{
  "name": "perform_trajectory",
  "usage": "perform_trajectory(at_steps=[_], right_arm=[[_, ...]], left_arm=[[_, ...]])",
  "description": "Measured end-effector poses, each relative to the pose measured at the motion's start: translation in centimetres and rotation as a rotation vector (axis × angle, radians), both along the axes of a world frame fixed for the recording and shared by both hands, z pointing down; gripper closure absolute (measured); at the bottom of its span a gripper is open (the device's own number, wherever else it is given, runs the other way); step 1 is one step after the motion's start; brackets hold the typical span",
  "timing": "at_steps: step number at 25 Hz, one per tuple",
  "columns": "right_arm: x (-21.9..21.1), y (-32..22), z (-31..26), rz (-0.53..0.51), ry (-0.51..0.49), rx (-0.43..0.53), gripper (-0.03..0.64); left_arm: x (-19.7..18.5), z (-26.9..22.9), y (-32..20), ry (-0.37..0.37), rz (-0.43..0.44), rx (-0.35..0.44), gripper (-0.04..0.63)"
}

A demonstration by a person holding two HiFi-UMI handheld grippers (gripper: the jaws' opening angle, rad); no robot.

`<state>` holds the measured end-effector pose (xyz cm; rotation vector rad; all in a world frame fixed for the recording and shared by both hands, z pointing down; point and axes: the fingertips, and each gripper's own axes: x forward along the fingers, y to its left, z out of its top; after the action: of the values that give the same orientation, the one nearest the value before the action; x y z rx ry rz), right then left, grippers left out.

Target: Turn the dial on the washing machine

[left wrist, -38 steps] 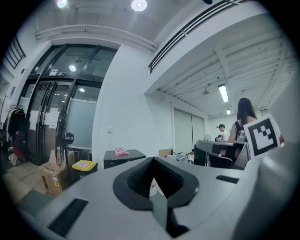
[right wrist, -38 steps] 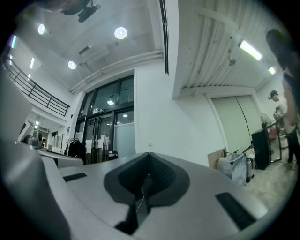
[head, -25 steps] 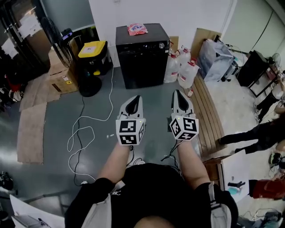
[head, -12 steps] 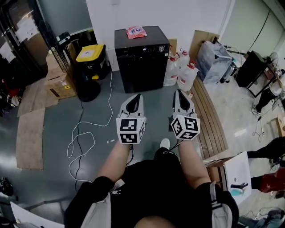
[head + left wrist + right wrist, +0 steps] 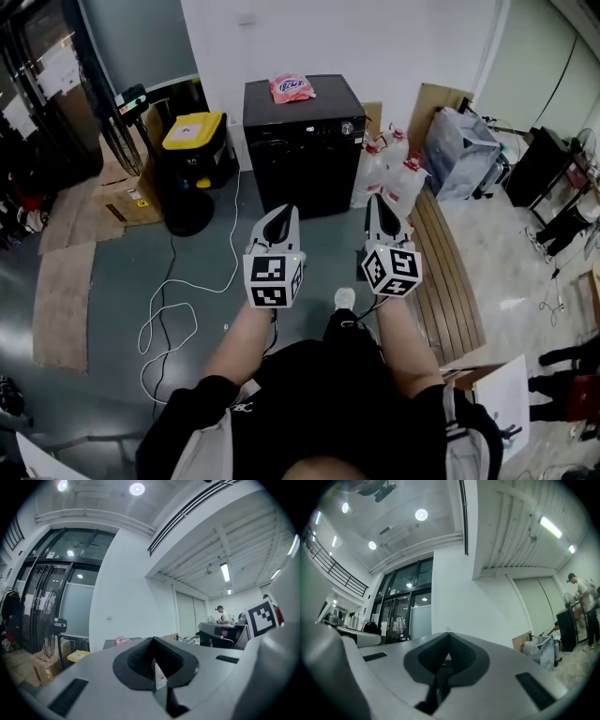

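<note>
The head camera sits above the person (image 5: 319, 412) and looks forward and steeply down at the floor (image 5: 112, 309). The washing machine (image 5: 302, 141) stands well off at the top of its frame, with the left gripper (image 5: 284, 214) and right gripper (image 5: 375, 201) below it, near the lens.

The left gripper's camera rides low, close behind its jaws, and faces level toward the washing machine, whose top with a pink packet (image 5: 123, 640) shows just over them. The right gripper's camera tilts slightly upward, taking in the white wall (image 5: 454, 588) behind the machine and the ceiling (image 5: 501, 522).

The head and left gripper views share the packet and the yellow-lidded bin (image 5: 192, 129) left of the machine. The head and right gripper views share the bag (image 5: 459, 141) to its right.
</note>
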<state>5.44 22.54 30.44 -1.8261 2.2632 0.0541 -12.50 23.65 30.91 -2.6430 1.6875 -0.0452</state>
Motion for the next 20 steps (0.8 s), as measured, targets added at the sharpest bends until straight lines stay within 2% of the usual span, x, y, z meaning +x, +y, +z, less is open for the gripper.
perform_trajectory(at_steps=[7, 20], right_arm=[[2.8, -12.3, 1.4, -0.038, 0.007, -0.026, 0.615], [9.5, -33.2, 4.7, -0.099, -0.019, -0.148, 0.615]], left_arm=[[3.6, 1.4, -11.7, 0.007, -0.026, -0.03, 0.586], [10.6, 4.4, -31.6, -0.011, -0.075, -0.154, 0.586]])
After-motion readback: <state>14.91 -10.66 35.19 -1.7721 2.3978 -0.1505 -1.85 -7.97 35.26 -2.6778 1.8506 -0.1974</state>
